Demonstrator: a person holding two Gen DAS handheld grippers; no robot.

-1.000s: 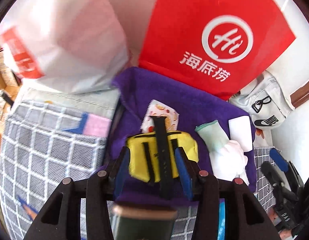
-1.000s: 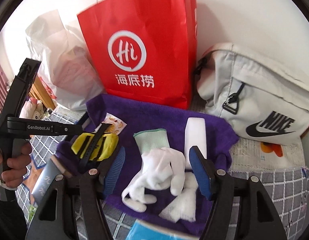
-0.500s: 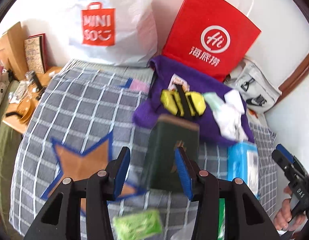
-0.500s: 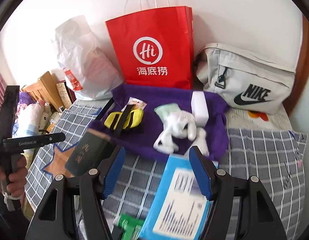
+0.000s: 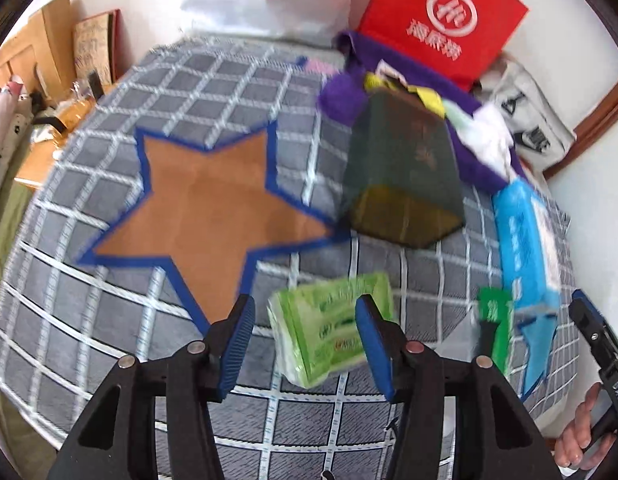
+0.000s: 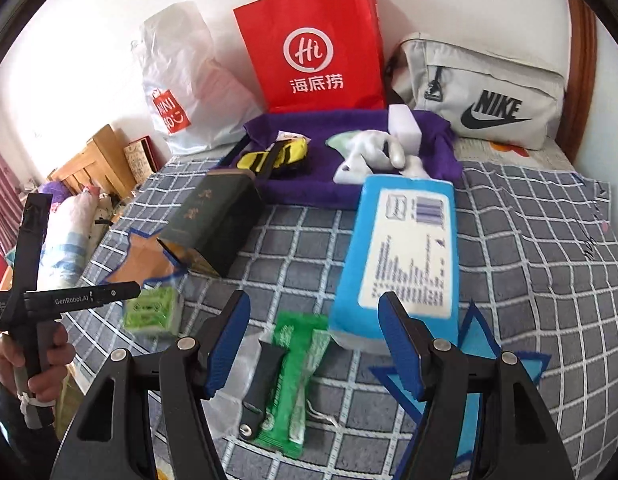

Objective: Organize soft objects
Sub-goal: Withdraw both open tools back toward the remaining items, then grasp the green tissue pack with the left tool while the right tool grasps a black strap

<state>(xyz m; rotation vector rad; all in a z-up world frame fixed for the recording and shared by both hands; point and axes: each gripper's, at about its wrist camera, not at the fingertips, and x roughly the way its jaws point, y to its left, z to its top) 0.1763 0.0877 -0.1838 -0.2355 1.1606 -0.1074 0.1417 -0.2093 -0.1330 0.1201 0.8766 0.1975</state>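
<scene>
Two grippers are now pulled back from the purple towel [image 6: 349,188] at my twelve o'clock. My left gripper [image 5: 305,344], whose jaws have just been widening, is open and empty above the green tissue pack [image 5: 329,332]; my right gripper [image 6: 315,344] is open, empty, with the blue pack [image 6: 405,252] at one o'clock. I judge the next pick comes from this bed [image 6: 529,260].

Grey checked bedcover [image 6: 529,240] (orange star [image 5: 213,204]), purple towel [image 6: 349,152].
</scene>
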